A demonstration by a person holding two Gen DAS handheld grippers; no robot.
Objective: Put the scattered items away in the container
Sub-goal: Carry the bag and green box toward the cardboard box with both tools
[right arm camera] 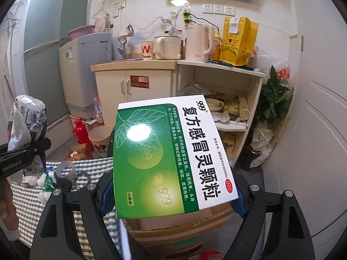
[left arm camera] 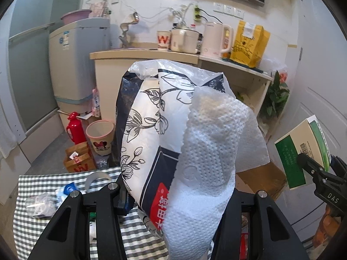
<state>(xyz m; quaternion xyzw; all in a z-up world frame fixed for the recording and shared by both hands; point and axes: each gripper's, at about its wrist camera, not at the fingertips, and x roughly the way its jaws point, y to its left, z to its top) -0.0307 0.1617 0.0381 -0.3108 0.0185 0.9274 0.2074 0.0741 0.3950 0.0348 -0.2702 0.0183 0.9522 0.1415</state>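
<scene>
My left gripper (left arm camera: 179,197) is shut on a floral plastic tissue pack (left arm camera: 164,130) with white paper towel spilling out of it, held up above the checked tablecloth (left arm camera: 43,182). My right gripper (right arm camera: 173,197) is shut on a green-and-white medicine box (right arm camera: 169,156), raised above an open cardboard box (right arm camera: 177,227). In the left wrist view the medicine box (left arm camera: 297,151) and right gripper (left arm camera: 314,169) show at the right edge. In the right wrist view the tissue pack (right arm camera: 26,117) and left gripper (right arm camera: 32,149) appear at far left. A tape roll (right arm camera: 66,169) and small packets (right arm camera: 48,179) lie on the cloth.
Beyond the table stand a cabinet (right arm camera: 134,82) with a kettle (right arm camera: 198,42) and a yellow bag (right arm camera: 236,41), plus a washing machine (left arm camera: 76,65). A red bottle (left arm camera: 76,129), a pink bin (left arm camera: 100,136) and a paper bag (left arm camera: 79,160) sit on the floor. A plant (right arm camera: 273,99) stands right.
</scene>
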